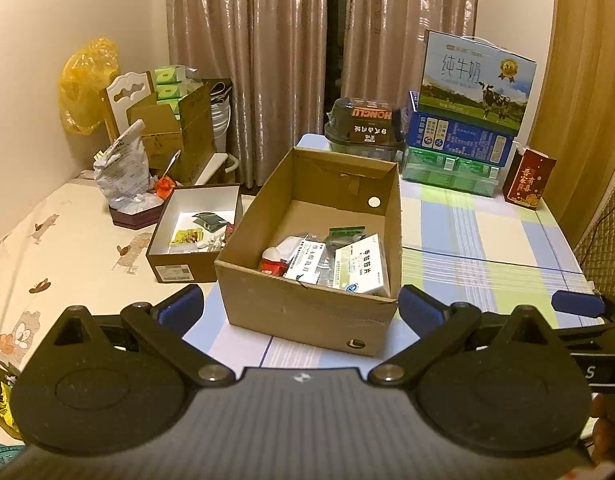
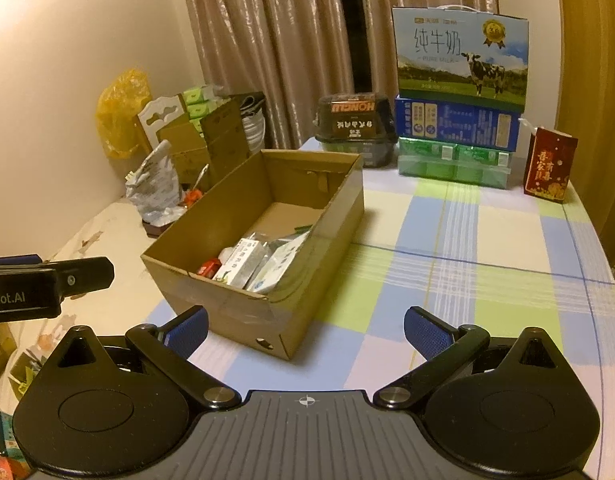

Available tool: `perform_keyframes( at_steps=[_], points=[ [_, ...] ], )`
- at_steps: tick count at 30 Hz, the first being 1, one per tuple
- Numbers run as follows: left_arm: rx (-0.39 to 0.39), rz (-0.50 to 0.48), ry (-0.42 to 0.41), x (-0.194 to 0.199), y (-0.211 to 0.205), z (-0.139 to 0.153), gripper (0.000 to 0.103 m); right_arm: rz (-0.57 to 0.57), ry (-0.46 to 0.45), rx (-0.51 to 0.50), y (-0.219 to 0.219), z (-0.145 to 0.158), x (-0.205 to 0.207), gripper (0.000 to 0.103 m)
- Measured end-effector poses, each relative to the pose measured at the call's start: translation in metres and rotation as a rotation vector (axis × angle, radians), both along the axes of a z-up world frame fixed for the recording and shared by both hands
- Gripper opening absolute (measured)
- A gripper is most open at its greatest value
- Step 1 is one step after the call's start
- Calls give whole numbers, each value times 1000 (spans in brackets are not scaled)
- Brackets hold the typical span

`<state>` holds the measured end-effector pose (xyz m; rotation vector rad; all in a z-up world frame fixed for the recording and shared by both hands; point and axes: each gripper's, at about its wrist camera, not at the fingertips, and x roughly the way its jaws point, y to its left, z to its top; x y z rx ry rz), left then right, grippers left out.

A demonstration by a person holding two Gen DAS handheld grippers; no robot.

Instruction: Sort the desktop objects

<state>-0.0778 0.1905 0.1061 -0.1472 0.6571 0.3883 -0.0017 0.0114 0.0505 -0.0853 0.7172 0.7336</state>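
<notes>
Both claws hovering wide and empty before the cardboard box [image 1: 307, 312].

The left claw [image 1: 301, 306] and right claw [image 2: 305, 330] are holding nothing; medicine packets [image 1: 361, 270], perhaps pill boxes, are lying inside.

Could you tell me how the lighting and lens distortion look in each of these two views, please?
Left wrist view: warm, dim yellowish light; strong fisheye bending of the table edge, dark corner vignetting, soft shadow inside the cardboard box. Right wrist view: the same warm cast; curtain folds show sheen, the milk carton stays legible, edges curve.
</notes>
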Motion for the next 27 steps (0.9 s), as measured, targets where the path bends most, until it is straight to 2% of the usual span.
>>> perform_keyframes(
  at_steps=[8, 21, 27],
  points=[
    [0, -30, 2, -5, -1, -2, 102, -52, -16, -7, -3, 6, -5, 101],
    [-22, -37, -18, -10, 15, -12, 102, -38, -34, -63, 10, -2, -13, 101],
    [-21, -40, -56, -17, 19, -11, 102, -23, -44, -86, 15, -6, -20, 101]
  ],
)
